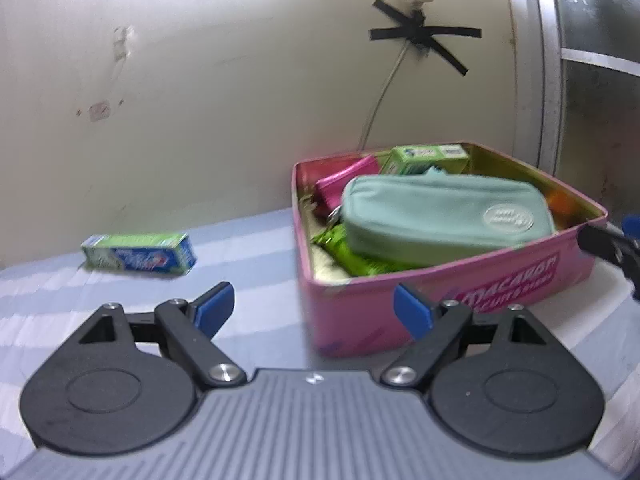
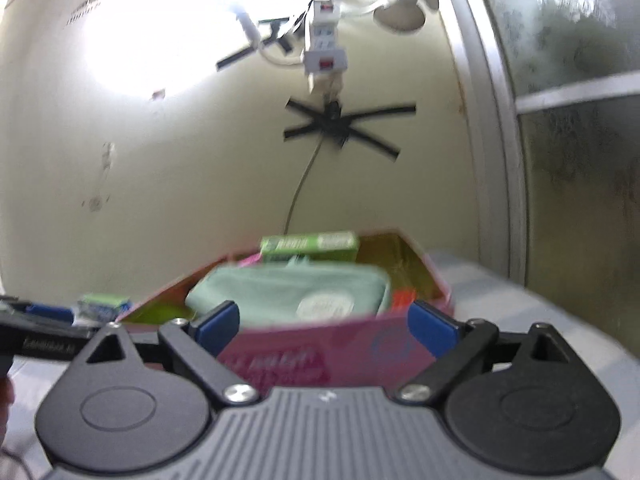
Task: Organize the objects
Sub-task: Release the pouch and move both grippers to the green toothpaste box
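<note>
A pink tin box point(image 1: 500, 284) sits on the striped blue cloth, holding a mint-green pouch point(image 1: 440, 216), a pink purse point(image 1: 344, 184), a green carton point(image 1: 428, 158) and green packets point(image 1: 352, 256). A green-and-blue toothpaste box point(image 1: 140, 254) lies on the cloth to the tin's left. My left gripper point(image 1: 314, 312) is open and empty, just in front of the tin's left corner. My right gripper point(image 2: 328, 328) is open and empty, close against the tin's front wall point(image 2: 320, 348); the pouch point(image 2: 288, 296) and carton point(image 2: 308, 246) show behind. The toothpaste box point(image 2: 104, 306) is at the left.
A cream wall stands right behind the tin, with a cable and black tape cross point(image 1: 420, 34). A frosted glass door with a metal frame point(image 1: 548, 80) is at the right. The other gripper shows at the right edge of the left wrist view point(image 1: 612, 246).
</note>
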### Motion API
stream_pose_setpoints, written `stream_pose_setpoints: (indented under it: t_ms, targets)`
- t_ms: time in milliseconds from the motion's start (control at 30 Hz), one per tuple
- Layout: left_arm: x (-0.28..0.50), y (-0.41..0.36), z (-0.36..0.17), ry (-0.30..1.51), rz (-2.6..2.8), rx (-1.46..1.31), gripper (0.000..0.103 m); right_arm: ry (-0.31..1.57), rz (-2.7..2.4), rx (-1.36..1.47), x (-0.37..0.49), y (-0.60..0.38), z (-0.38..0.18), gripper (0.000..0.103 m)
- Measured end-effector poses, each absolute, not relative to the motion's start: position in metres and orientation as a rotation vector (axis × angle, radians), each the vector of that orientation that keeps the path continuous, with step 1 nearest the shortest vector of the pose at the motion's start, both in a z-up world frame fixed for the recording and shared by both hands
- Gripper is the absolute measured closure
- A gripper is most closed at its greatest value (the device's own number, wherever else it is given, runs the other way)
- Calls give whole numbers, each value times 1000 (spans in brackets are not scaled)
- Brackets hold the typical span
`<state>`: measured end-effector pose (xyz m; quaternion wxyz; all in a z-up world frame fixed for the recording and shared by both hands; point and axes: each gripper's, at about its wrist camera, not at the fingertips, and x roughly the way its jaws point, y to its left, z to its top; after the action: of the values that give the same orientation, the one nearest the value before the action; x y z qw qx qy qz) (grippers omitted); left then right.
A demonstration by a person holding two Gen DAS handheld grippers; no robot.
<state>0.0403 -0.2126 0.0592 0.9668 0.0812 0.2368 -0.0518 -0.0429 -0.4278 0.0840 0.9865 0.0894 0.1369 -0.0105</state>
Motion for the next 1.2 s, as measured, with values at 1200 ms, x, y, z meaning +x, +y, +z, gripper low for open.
stream_pose_setpoints:
  t_ms: [1200]
  targets:
    - [57,92,15,585,295,-297,8,803,327,-152,263,-105,60,6]
